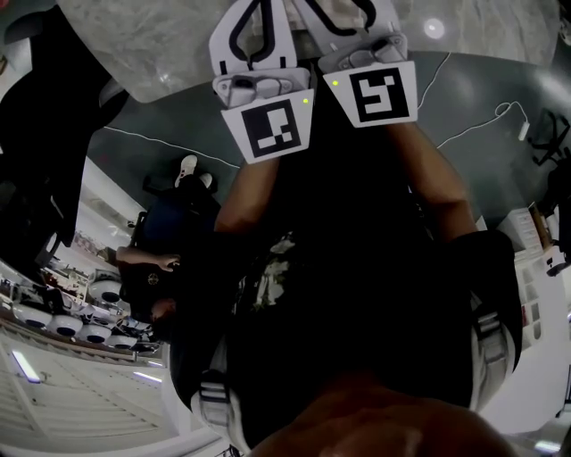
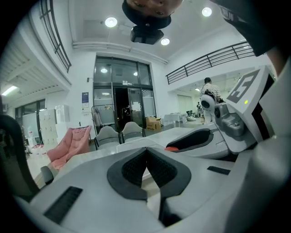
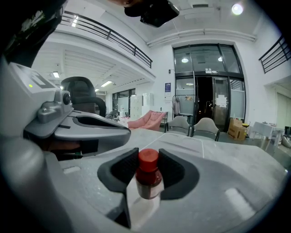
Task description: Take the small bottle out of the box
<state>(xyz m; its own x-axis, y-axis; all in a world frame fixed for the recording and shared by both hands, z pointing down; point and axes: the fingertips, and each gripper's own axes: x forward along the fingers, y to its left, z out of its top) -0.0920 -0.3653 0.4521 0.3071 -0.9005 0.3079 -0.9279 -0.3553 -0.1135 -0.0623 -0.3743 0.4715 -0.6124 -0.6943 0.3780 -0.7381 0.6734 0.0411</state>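
Observation:
In the right gripper view, a small bottle [image 3: 148,181] with a red cap and dark reddish contents stands upright between the black pads [image 3: 122,169]. My right gripper [image 3: 148,169] is shut on it. In the left gripper view, my left gripper [image 2: 146,157] is shut with its pads meeting and nothing between them. The head view shows both grippers side by side at the top, the left gripper [image 1: 257,40] beside the right gripper [image 1: 348,22], and the bottle is hidden there. No box is in view.
A pale marble tabletop [image 3: 218,152] stretches out beyond the jaws. Grey chairs [image 3: 204,127] and a pink seat [image 3: 148,119] stand behind it, before glass doors [image 3: 204,98]. A cardboard box [image 3: 236,129] sits on the floor at the right.

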